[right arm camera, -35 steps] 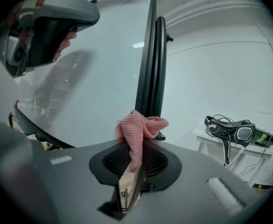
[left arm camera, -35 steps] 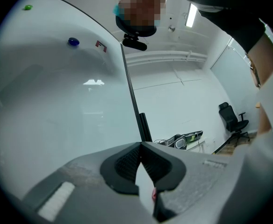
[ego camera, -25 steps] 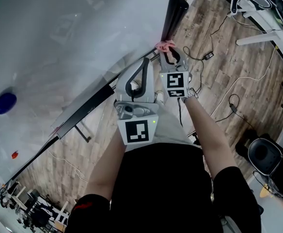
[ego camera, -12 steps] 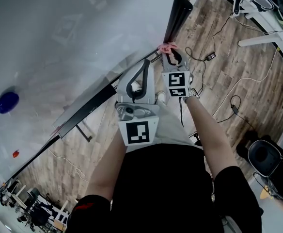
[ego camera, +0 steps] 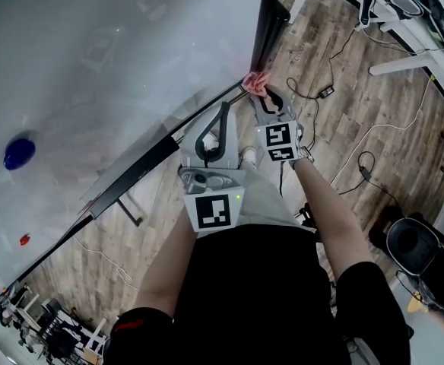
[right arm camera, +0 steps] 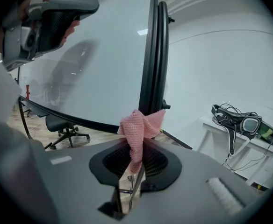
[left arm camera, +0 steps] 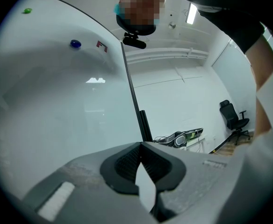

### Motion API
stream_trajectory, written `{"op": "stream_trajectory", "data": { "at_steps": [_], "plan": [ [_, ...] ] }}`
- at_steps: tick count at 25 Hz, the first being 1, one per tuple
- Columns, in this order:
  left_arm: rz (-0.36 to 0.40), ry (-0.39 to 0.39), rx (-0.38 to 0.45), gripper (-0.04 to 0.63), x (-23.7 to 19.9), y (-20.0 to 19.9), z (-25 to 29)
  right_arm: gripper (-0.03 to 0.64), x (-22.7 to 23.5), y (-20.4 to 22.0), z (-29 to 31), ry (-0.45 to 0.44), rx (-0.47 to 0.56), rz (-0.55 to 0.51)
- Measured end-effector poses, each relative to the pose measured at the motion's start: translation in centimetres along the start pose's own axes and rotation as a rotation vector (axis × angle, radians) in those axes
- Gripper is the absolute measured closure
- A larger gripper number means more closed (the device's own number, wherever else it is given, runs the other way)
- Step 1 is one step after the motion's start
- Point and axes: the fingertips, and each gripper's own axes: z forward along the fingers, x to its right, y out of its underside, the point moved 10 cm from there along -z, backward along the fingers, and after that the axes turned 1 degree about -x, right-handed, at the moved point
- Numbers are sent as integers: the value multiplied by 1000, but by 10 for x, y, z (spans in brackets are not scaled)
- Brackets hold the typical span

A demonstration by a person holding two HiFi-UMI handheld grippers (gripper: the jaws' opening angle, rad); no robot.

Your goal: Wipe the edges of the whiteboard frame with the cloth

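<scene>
A large whiteboard fills the left of the head view, with a black frame edge on its right side. My right gripper is shut on a pink cloth that touches the lower corner of that edge. In the right gripper view the pink cloth sticks out of the jaws against the black frame edge. My left gripper hangs beside the right one, shut and empty, a little off the board. The left gripper view shows the whiteboard and its black edge.
A blue magnet and a small red one sit on the board. A black tray rail runs along the board's bottom. Cables lie on the wooden floor, with an office chair and a white desk at the right.
My right gripper and the pink cloth have moved slightly up and left along the frame's lower corner. The left gripper shifted a little with it.
</scene>
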Motion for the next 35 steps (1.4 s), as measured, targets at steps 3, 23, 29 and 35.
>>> {"op": "stream_trajectory", "data": {
  "at_steps": [3,23,29,35],
  "plan": [
    [3,0,-3,594,0,0,-2,565,9,5,-10,10,1,4],
    [33,2,5,595,8,-22,-23,565,46,-46,-96,44,192,21],
    [28,-26,0,594,6,-33,-33,565,42,-66,-128,43,252,41],
    [47,-33,22,595,-2,-46,-36,565,47,-85,-149,29,287,46]
  ]
}}
